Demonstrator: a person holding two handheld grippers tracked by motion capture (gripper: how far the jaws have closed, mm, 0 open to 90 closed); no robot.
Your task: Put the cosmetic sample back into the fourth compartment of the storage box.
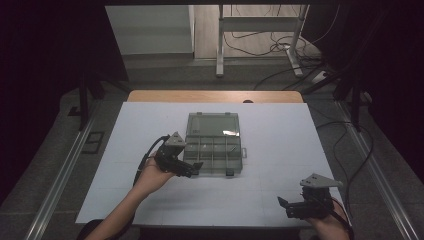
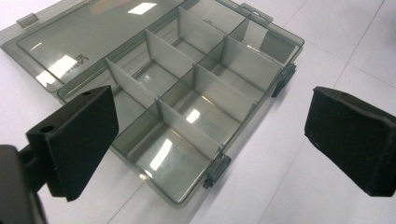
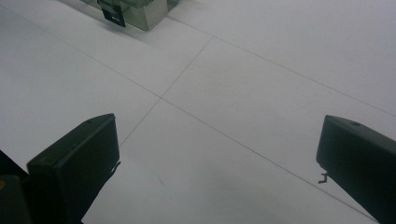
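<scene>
A smoky clear plastic organizer box [image 1: 214,145] lies open on the white table, its lid [image 1: 212,124] folded flat toward the far side. Its tray [image 2: 196,98] is split by dividers into several compartments, all bare. My left gripper [image 1: 192,169] hovers open at the tray's front left corner, its jaws wide apart and nothing between them [image 2: 210,140]. My right gripper [image 1: 286,206] is open near the table's front right edge, over bare surface [image 3: 219,154]. A corner of the box [image 3: 135,11] with a dark latch shows far ahead of it.
The white table surface [image 1: 280,140] has faint seam lines across it. A wooden strip [image 1: 215,96] runs along its far edge. Beyond that, desk legs [image 1: 220,45] and loose cables [image 1: 280,47] lie on the floor. Metal rails [image 1: 60,175] flank the table.
</scene>
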